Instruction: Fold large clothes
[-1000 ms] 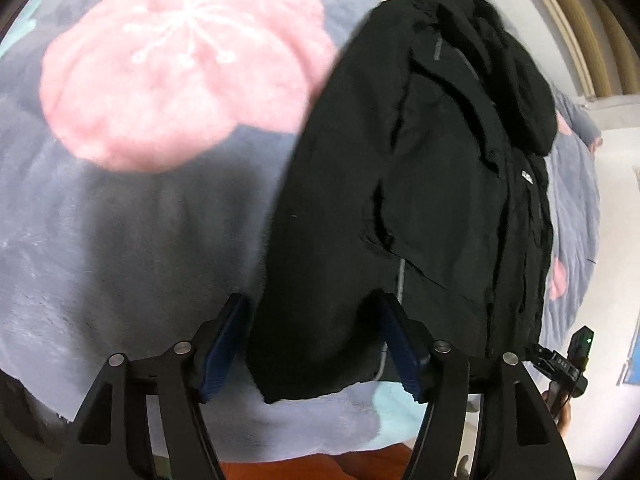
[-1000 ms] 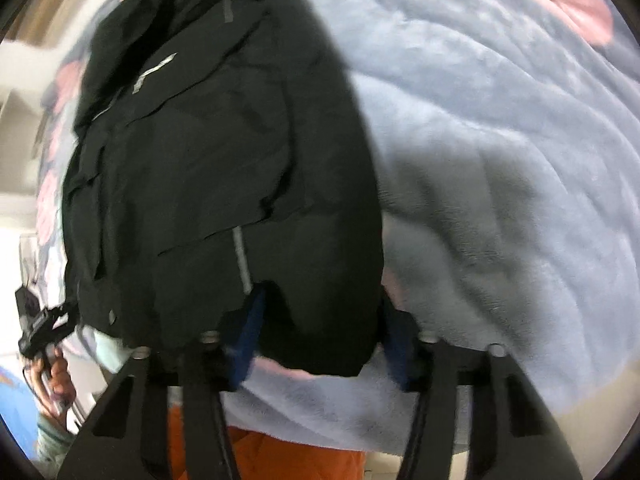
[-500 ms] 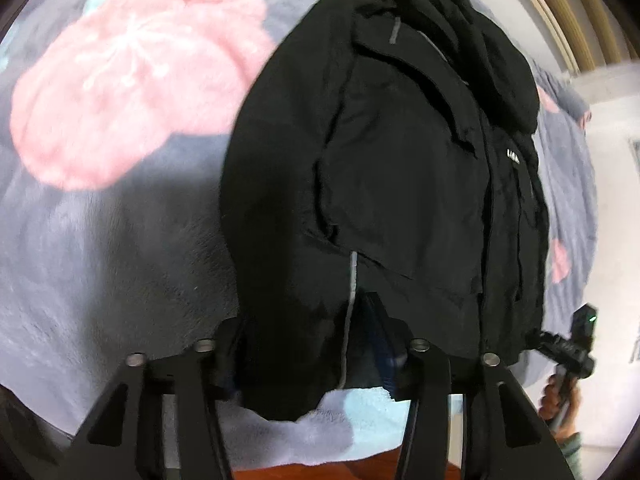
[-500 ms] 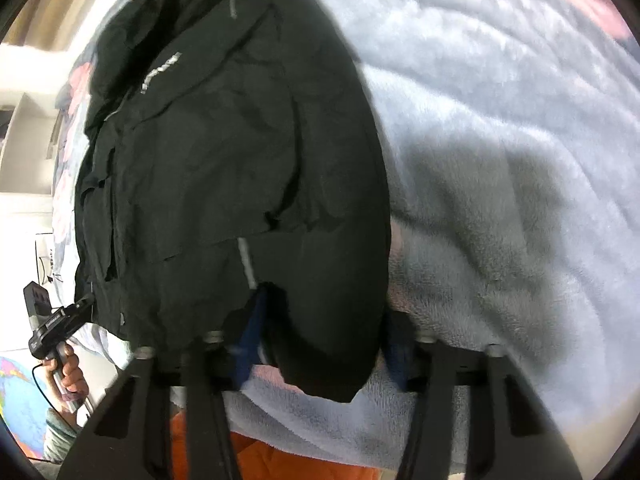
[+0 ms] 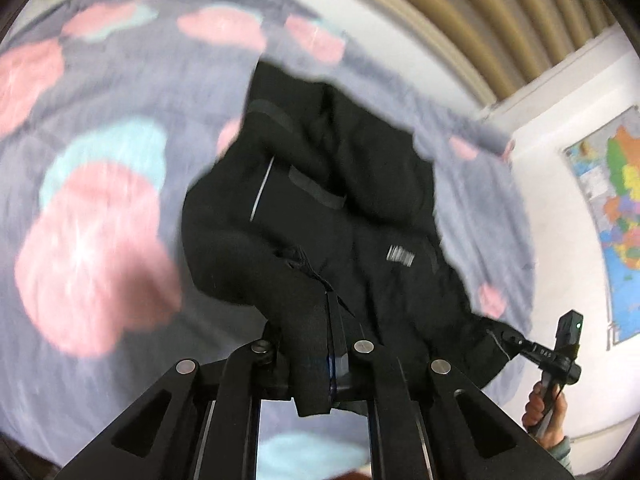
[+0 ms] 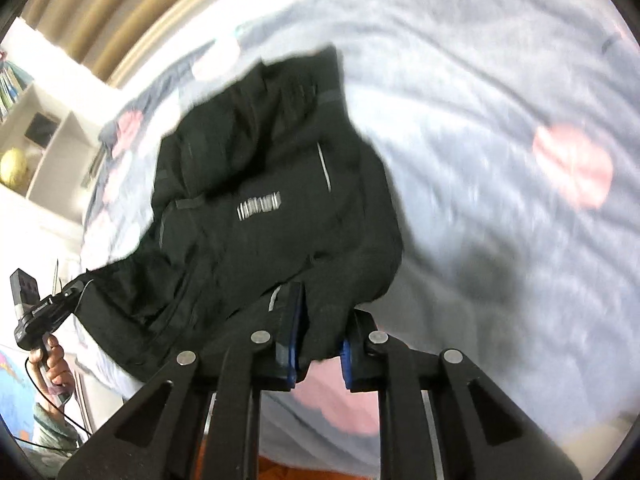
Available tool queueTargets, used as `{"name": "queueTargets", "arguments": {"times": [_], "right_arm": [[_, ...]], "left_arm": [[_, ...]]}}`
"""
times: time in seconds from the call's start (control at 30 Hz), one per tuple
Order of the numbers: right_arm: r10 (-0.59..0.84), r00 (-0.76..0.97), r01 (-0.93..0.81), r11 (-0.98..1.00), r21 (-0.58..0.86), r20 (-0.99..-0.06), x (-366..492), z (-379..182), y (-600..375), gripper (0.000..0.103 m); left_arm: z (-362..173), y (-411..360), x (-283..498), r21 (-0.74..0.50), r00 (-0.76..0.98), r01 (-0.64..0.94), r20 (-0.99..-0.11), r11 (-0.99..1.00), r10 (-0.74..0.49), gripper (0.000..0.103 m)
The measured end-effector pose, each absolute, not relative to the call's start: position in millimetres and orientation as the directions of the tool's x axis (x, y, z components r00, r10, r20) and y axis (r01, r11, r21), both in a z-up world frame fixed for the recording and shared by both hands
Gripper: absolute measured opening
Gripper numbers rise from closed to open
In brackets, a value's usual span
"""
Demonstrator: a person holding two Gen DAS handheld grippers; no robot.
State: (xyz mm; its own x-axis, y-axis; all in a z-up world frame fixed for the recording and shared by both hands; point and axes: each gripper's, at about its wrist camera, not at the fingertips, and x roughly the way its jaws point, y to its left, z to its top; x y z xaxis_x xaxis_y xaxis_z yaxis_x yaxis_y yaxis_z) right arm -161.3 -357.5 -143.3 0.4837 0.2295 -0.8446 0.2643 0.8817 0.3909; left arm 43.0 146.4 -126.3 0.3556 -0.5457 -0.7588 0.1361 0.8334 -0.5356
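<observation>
A black jacket (image 5: 344,216) is seen on a bed covered by a grey blanket (image 5: 120,92) with pink and pale blue blotches. Its near hem is raised off the blanket and is gripped at two corners. The left hand-held gripper (image 5: 320,360) is closed on a fold of the hem, the cloth being pinched tightly between its blue-padded fingers (image 5: 329,364) and hanging a little below them. The right hand-held gripper (image 6: 320,350) is closed on the other corner of the hem, a bunch of black cloth being clamped between its blue pads (image 6: 293,344). The far part of the jacket, with its collar, is lying on the blanket. A pale striped logo (image 6: 259,207) is shown on the chest, and a thin light stripe (image 6: 325,168) is seen beside it. Both views are blurred.

In the left wrist view the other gripper's handle (image 5: 560,354) is seen at the right, held by a hand, with a coloured map (image 5: 616,216) on the white wall behind it. In the right wrist view a white shelf (image 6: 44,152) with a yellow ball (image 6: 14,166) is seen at the left. A ribbed tan headboard (image 5: 480,16) is seen beyond the bed.
</observation>
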Motion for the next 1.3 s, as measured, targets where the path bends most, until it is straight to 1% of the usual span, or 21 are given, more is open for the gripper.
{"name": "queueTargets", "arguments": {"times": [0.17, 0.3, 0.4, 0.5, 0.6, 0.67, 0.73, 0.8, 0.9, 0.97, 1.07, 1.1, 1.17, 1.2, 1.23, 1.27, 1.3], "right_arm": [[0.203, 0.555, 0.253, 0.883, 0.396, -0.806, -102.1, -108.3, -373.8, 0.018], [0.171, 0.598, 0.247, 0.890, 0.383, -0.783, -36.0, -88.6, -384.6, 0.018], [0.152, 0.610, 0.254, 0.892, 0.373, -0.778, 17.9, -82.0, -394.8, 0.018], [0.152, 0.609, 0.262, 0.888, 0.377, -0.779, 77.8, -83.9, -404.9, 0.018], [0.139, 0.580, 0.280, 0.891, 0.356, -0.803, 138.3, -101.4, -410.0, 0.018], [0.140, 0.543, 0.308, 0.884, 0.352, -0.828, 178.7, -126.5, -413.2, 0.019], [0.139, 0.489, 0.335, 0.882, 0.332, -0.861, 215.8, -159.6, -414.7, 0.019], [0.137, 0.430, 0.355, 0.883, 0.307, -0.892, 238.6, -191.4, -416.2, 0.020], [0.154, 0.379, 0.374, 0.877, 0.303, -0.913, 253.4, -230.2, -416.5, 0.021], [0.152, 0.369, 0.367, 0.883, 0.294, -0.917, 255.8, -244.7, -414.9, 0.021], [0.157, 0.359, 0.355, 0.888, 0.290, -0.920, 257.8, -249.6, -415.5, 0.022], [0.168, 0.355, 0.356, 0.885, 0.299, -0.920, 257.3, -246.8, -417.3, 0.023], [0.182, 0.359, 0.351, 0.882, 0.313, -0.916, 255.2, -235.3, -420.4, 0.030], [0.190, 0.367, 0.346, 0.881, 0.323, -0.911, 251.4, -225.9, -421.6, 0.031], [0.209, 0.386, 0.338, 0.874, 0.348, -0.899, 244.7, -213.0, -425.2, 0.036], [0.225, 0.406, 0.333, 0.866, 0.373, -0.886, 239.8, -202.3, -428.7, 0.046], [0.240, 0.432, 0.328, 0.856, 0.399, -0.869, 232.4, -189.1, -433.3, 0.053]], "left_arm": [[-92.2, 139.2, 96.3, -0.519, 0.436, 0.180, -0.719, 0.836, -0.541, 0.010], [-74.2, 132.3, 159.8, -0.509, 0.490, 0.179, -0.696, 0.842, -0.525, 0.011], [-73.8, 127.2, 208.4, -0.521, 0.510, 0.148, -0.688, 0.841, -0.516, 0.011], [-84.3, 117.3, 255.7, -0.512, 0.513, 0.114, -0.704, 0.852, -0.491, 0.011], [-109.6, 107.3, 306.2, -0.501, 0.505, 0.061, -0.731, 0.864, -0.459, 0.012], [-134.5, 101.4, 336.1, -0.490, 0.484, 0.012, -0.760, 0.872, -0.434, 0.012], [-160.3, 93.6, 358.0, -0.458, 0.457, -0.025, -0.796, 0.889, -0.397, 0.014], [-189.6, 84.0, 375.8, -0.409, 0.414, -0.045, -0.838, 0.912, -0.355, 0.014], [-231.1, 70.0, 390.4, -0.332, 0.363, -0.037, -0.883, 0.943, -0.297, 0.015], [-243.3, 65.8, 391.6, -0.316, 0.360, -0.022, -0.888, 0.949, -0.287, 0.016], [-250.4, 61.1, 393.7, -0.293, 0.350, 0.007, -0.895, 0.956, -0.277, 0.017], [-249.1, 60.9, 394.0, -0.291, 0.345, 0.014, -0.897, 0.957, -0.277, 0.017], [-242.1, 62.2, 396.4, -0.289, 0.331, 0.039, -0.900, 0.957, -0.285, 0.017], [-232.4, 65.2, 394.0, -0.293, 0.336, 0.061, -0.894, 0.954, -0.296, 0.017], [-226.0, 67.6, 391.5, -0.297, 0.341, 0.072, -0.890, 0.952, -0.303, 0.019], [-215.0, 72.5, 387.5, -0.308, 0.347, 0.086, -0.882, 0.947, -0.319, 0.020], [-200.5, 80.9, 382.7, -0.342, 0.352, 0.100, -0.866, 0.934, -0.355, 0.023]]}}
